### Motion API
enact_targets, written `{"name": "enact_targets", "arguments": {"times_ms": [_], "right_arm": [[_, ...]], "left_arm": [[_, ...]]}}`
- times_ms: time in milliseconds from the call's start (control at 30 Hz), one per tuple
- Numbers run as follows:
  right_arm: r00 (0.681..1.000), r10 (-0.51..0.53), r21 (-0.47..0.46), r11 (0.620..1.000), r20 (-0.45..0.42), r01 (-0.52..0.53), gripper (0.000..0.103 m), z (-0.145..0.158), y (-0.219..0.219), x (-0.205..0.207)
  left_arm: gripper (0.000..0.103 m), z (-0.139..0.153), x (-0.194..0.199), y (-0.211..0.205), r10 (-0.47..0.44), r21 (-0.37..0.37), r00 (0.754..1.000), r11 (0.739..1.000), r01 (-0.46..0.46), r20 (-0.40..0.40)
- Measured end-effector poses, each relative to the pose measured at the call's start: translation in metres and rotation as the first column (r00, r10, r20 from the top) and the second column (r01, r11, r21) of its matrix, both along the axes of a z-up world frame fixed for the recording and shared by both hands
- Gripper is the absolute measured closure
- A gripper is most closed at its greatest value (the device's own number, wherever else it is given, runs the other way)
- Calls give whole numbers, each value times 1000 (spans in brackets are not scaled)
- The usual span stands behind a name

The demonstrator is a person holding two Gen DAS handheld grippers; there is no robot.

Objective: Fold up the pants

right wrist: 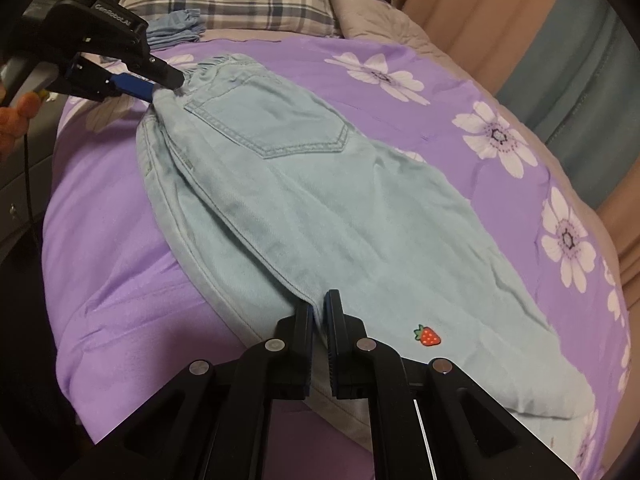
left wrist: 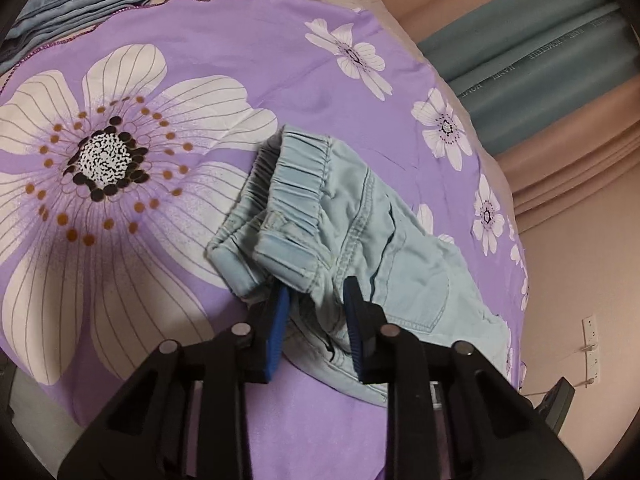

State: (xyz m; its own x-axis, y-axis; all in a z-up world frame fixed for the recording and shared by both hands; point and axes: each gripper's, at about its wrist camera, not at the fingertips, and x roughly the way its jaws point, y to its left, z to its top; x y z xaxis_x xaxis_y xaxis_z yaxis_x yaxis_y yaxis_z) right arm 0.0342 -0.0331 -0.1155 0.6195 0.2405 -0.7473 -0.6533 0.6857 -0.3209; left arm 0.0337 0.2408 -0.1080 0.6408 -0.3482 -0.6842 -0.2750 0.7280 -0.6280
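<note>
Two ends of the pants [right wrist: 304,200], lying on the floral bedspread [right wrist: 120,280], are being pinched: the waistband by the left gripper [left wrist: 316,320], narrowly parted on bunched denim, the leg end by the right gripper [right wrist: 319,312], nearly closed. Probably a lengthwise fold is being prepared, calling for a joint lift. No containers are being shown.

The left gripper [left wrist: 316,304] tilts downward, its blue-padded jaws set a little apart with the pants [left wrist: 360,232] waistband fabric bunched between them. The right gripper [right wrist: 319,312] also tilts downward, jaws nearly together, pinching a thin fold of a pant leg. Part of a hand [right wrist: 14,120] shows behind the left gripper.
</note>
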Motion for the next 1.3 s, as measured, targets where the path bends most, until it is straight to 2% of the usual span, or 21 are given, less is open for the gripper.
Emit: {"name": "enact_targets", "arguments": {"times_ms": [67, 233, 333, 433, 533, 600, 700, 767, 867, 933, 1000, 1133, 1233, 1300], "right_arm": [[1000, 7, 1, 1000, 15, -7, 97, 5, 0, -2], [996, 32, -9, 999, 81, -31, 97, 30, 3, -15], [994, 64, -25, 998, 85, -62, 97, 34, 8, -27], [992, 112, -49, 993, 49, -110, 97, 20, 16, -36], [991, 130, -89, 988, 28, -127, 97, -1, 22, -38], [992, 123, -85, 989, 20, -121, 97, -3, 21, -35], [995, 99, -37, 994, -27, -100, 95, 7, 14, -28], [996, 90, -19, 996, -21, -90, 94, 16, 6, -31], [996, 66, 103, 993, -63, -60, 94, 35, -12, -29], [994, 22, 193, 981, -105, -1, 94, 40, -24, -20], [986, -71, 245, 964, -152, 108, 94, 33, -34, -3], [934, -149, 281, 928, -326, 246, 94, -4, -42, 21], [921, -140, 375, 883, -365, 283, 93, 0, -58, 21], [910, -154, 447, 832, -385, 329, 90, 9, -83, 21]], "left_arm": [[86, 0, -1, 1, 9, 6, 1000, 1000, -9, -11], [86, 14, -10, 6, 28, 27, 999, 999, -29, 26], [87, 13, -11, 12, 36, 44, 999, 998, -37, 21], [88, 2, -12, 17, 53, 34, 999, 998, -53, -7], [84, -6, -13, 19, 53, 40, 998, 998, -52, -36], [82, -3, -15, 19, 48, 57, 998, 997, -45, -43], [85, 10, -23, 17, 35, 119, 999, 992, -31, -32], [85, 22, -31, 12, 27, 173, 1000, 985, -25, -12], [84, 38, -32, -3, -21, 200, 999, 980, 12, 42], [80, 43, -25, -23, -88, 196, 994, 978, 74, 66], [78, 42, -16, -46, -152, 198, 986, 971, 136, 67], [77, 26, 1, -85, -249, 237, 968, 942, 239, 13], [72, 1, 8, -100, -285, 285, 955, 912, 296, -82], [72, -9, 11, -100, -290, 279, 951, 909, 309, -108]]}}
